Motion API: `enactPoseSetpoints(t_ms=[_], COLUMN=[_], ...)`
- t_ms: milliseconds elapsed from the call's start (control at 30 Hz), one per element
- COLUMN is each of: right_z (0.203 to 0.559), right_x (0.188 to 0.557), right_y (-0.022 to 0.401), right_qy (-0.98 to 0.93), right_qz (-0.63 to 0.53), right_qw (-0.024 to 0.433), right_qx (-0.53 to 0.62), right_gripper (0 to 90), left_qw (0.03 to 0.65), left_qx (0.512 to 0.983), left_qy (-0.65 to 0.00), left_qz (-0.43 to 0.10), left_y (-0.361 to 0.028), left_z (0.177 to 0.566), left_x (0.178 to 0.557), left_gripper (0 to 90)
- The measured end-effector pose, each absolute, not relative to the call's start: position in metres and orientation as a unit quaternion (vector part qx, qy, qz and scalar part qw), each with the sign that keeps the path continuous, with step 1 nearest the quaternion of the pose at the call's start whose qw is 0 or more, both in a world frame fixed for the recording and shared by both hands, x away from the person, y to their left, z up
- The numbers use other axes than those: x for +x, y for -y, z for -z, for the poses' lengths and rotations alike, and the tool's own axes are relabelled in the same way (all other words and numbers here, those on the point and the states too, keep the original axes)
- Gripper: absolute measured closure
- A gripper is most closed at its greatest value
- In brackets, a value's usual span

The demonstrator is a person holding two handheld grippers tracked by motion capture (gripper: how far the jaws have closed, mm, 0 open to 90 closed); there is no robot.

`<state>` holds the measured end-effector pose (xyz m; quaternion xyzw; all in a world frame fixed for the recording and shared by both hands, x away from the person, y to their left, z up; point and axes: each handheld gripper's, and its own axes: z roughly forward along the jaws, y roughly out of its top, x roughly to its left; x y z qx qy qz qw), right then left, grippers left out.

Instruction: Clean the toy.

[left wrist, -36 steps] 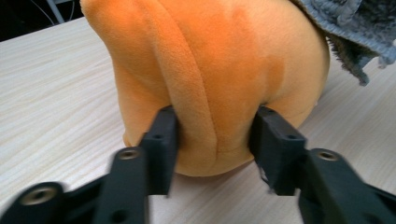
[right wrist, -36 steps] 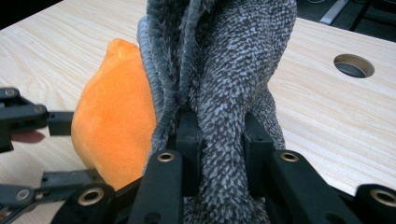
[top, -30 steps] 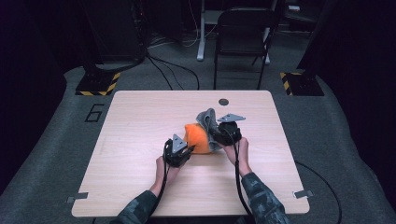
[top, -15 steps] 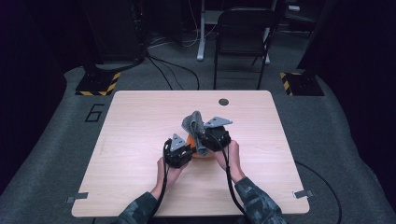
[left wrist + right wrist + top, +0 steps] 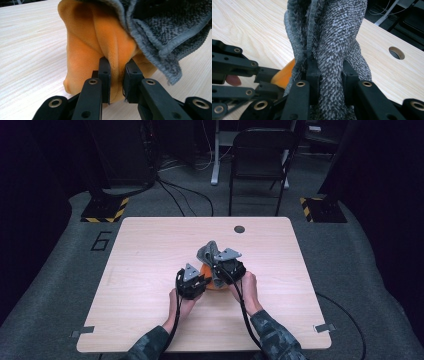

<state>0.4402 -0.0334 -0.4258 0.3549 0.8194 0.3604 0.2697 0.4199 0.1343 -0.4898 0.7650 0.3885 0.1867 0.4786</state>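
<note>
Cloths bunching together near the middle of the wooden table point(image 5: 150, 270), both lifted off the surface. Left gripper point(image 5: 117, 75) is pinching a fold of the orange cloth point(image 5: 95, 42), jaws nearly closed with the fabric squeezed between the pads. Right gripper point(image 5: 329, 75) is clamping a thick fold of the grey towel point(image 5: 332, 37), jaws tight on it, towel standing up between them. Grey towel is draping over the top right of the orange cloth, touching it. In the high view, left gripper point(image 5: 192, 282) and right gripper point(image 5: 227, 266) are sitting just beside each other, orange cloth point(image 5: 210, 279) between them, grey towel point(image 5: 206, 252) poking up behind. Round hole point(image 5: 239, 229) sitting near the table's far edge.
</note>
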Motion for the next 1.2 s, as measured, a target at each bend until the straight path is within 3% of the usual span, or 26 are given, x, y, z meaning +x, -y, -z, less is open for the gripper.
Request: enactPoseSetpoints(t_ms=[700, 1200], right_z=[0.44, 0.486], right_x=[0.453, 0.482], right_y=[0.088, 0.116], right_qy=[-0.794, -0.799], right_qz=[-0.352, -0.296], right_qw=[0.241, 0.179], right_qx=[0.433, 0.492], right_gripper=[72.9, 72.9], left_qw=[0.488, 0.492], left_qx=[0.766, 0.765], left_qy=[-0.375, -0.374], left_qz=[-0.184, -0.182], left_y=[-0.139, -0.14], left_z=[0.492, 0.493], left_x=[0.423, 0.423], left_gripper=[77.9, 76.8])
